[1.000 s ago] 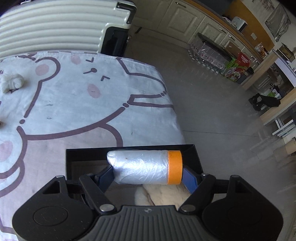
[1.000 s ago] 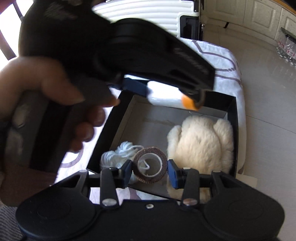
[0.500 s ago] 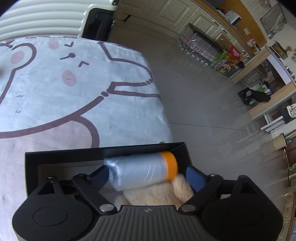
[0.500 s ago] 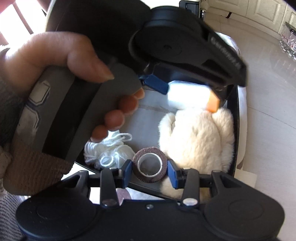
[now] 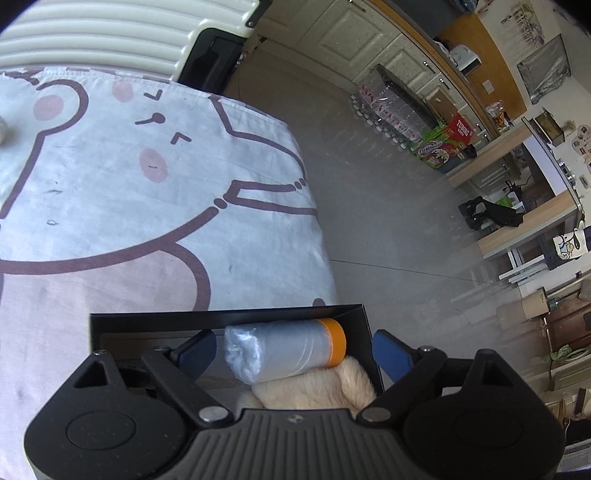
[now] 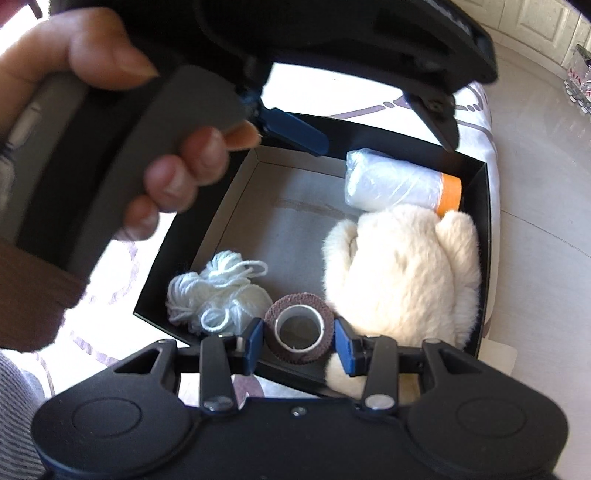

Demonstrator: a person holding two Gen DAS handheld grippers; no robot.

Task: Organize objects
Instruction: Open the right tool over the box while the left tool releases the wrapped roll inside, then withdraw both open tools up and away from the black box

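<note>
Right wrist view, nearest first. My right jaws [image 6: 298,341], bottom centre of the frame, are clenched on a brown tape roll [image 6: 300,327], both blue pads pressed against its sides, the roll's open core facing up. The roll sits over the near wall of a black box [image 6: 484,206].

Contents of the box:
- White yarn bundle [image 6: 218,295], lower left corner, just beside the roll.
- Cream fleece item [image 6: 402,273], filling the right half, touching the roll's right side.
- Plastic-film roll with orange end [image 6: 400,184], lying on its side at the far right corner, resting against the fleece.

A hand [image 6: 155,147] in the upper left of the frame grips the handle of my left jaws [image 6: 373,122], which hang above the far end of the box, one blue pad visible.

Left wrist view, nearest first. My left jaws [image 5: 293,350], bottom centre, are released; they have just been opening, and the film roll [image 5: 284,349] lies between the pads with a gap on each side. The fleece [image 5: 314,387] lies under its orange end. The box's far wall [image 5: 229,317] crosses behind it.

The box stands on a bed sheet with a cartoon print [image 5: 147,206], centre left. Beyond, upper left, a ribbed cream suitcase [image 5: 110,33]. A tiled floor [image 5: 388,206] fills the right half.
</note>
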